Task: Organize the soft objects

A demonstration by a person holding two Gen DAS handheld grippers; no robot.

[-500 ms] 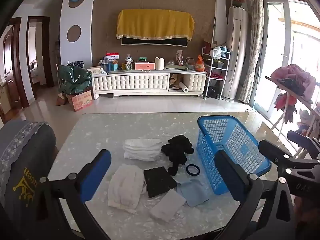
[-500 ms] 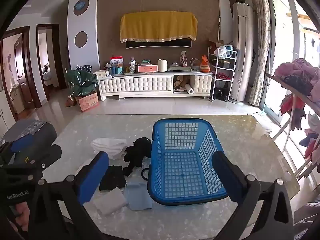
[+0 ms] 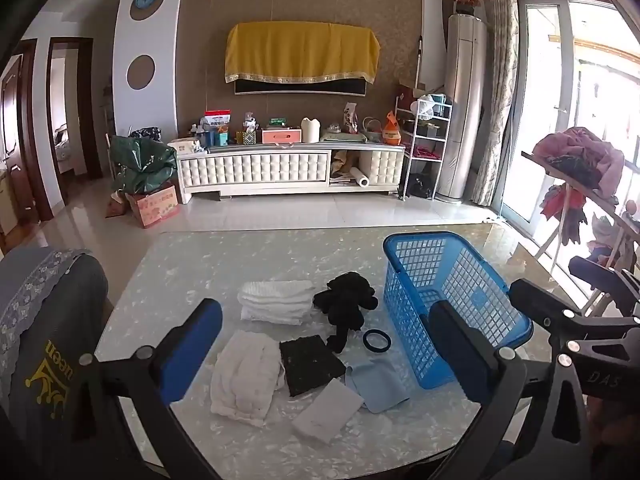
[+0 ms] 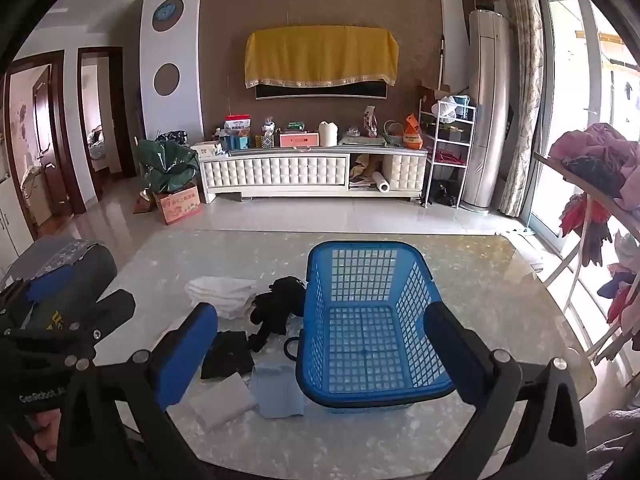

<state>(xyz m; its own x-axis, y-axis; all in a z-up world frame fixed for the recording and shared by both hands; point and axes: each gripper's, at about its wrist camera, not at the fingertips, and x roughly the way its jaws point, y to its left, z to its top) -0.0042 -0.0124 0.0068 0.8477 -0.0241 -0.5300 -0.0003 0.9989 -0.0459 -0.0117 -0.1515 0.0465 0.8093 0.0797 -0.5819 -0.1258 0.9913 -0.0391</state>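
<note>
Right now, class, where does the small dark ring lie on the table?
In the left wrist view the dark ring lies flat on the table, just left of the blue basket, below the black crumpled cloth and above the light blue cloth.

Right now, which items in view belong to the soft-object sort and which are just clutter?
Job:
blue basket, empty
folded white towel
crumpled white cloth
black plush
black square cloth
light blue cloth
white pad

Lying about:
black ring, maybe
grey chair
TV cabinet
clothes rack
</note>
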